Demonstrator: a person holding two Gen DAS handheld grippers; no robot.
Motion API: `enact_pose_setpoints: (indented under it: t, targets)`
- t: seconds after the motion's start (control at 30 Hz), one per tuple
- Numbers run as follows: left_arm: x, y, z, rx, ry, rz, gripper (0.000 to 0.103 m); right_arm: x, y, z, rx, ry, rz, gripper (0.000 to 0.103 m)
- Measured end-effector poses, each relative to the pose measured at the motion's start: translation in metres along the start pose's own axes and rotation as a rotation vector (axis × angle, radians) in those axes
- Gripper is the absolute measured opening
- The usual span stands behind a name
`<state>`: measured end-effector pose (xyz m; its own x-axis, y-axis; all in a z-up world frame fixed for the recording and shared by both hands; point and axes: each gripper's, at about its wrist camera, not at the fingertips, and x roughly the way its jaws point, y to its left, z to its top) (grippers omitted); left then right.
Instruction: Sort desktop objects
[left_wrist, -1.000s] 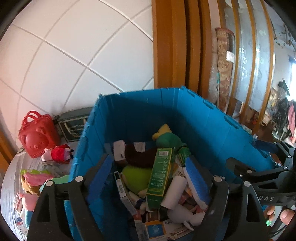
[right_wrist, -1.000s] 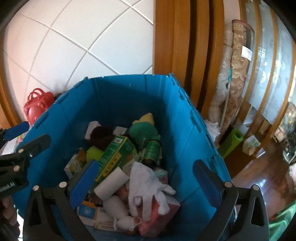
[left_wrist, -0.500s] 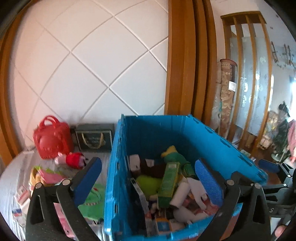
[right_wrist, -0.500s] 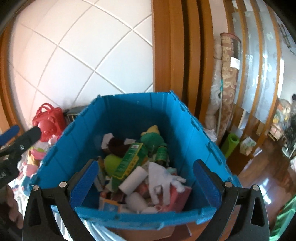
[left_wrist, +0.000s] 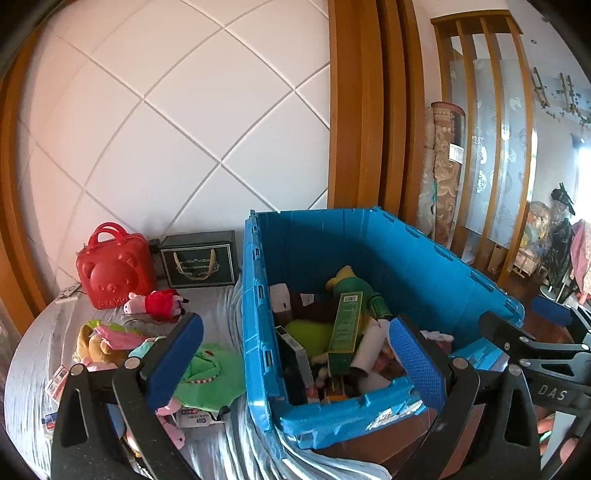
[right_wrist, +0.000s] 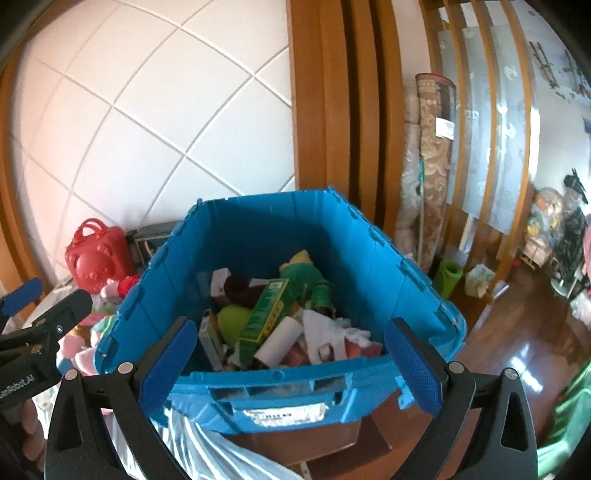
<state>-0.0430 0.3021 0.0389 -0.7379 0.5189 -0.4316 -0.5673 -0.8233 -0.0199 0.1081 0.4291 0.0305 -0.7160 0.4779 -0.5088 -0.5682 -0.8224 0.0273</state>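
Left wrist view: a red bag (left_wrist: 114, 271) and plush toys (left_wrist: 155, 302) are seen on the table (left_wrist: 26, 373), left of the filled blue crate (left_wrist: 417, 254). Both the left gripper (left_wrist: 295, 354) and right gripper (right_wrist: 291, 360) are spread wide with nothing held.

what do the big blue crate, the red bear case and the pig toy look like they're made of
Blue crate: looks like rigid moulded plastic, with ribbed walls, interlocking rim notches and a dull sheen.
Red bear case: probably hard glossy plastic, with an embossed bear face and moulded handle.
Pig toy: soft plush fabric, with a matte, fuzzy surface and stuffed shape.
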Motion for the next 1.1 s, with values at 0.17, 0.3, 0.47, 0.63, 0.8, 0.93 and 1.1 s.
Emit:
enact_pose_setpoints:
  t: [0.17, 0.3, 0.47, 0.63, 0.8, 0.93, 1.1]
  targets:
    - [-0.006, 0.003, -0.002, 0.002, -0.005, 0.007, 0.102, -0.001, 0.005, -0.003, -0.021, 0.008, -0.015, 0.103]
    - [-0.008, 0.005, -0.001, -0.002, -0.007, 0.014, 0.102, 0.0, 0.007, -0.002, -0.026, 0.004, -0.015, 0.103]
    - [-0.008, 0.006, 0.0, -0.006, -0.009, 0.02, 0.102, 0.001, 0.01, -0.001, -0.032, 0.003, -0.015, 0.103]
    - [-0.006, 0.004, 0.001, -0.008, -0.008, 0.025, 0.102, 0.003, 0.009, 0.0, -0.03, 0.003, -0.014, 0.103]
    - [-0.002, 0.003, 0.002, -0.016, -0.003, 0.033, 0.102, 0.006, 0.008, 0.003, -0.035, 0.004, -0.012, 0.103]
    - [0.001, 0.001, 0.002, -0.018, 0.001, 0.039, 0.102, 0.01, 0.006, 0.003, -0.034, 0.011, -0.009, 0.103]
    - [0.004, -0.003, 0.003, -0.015, 0.005, 0.046, 0.102, 0.014, 0.004, 0.003, -0.034, 0.018, -0.008, 0.103]
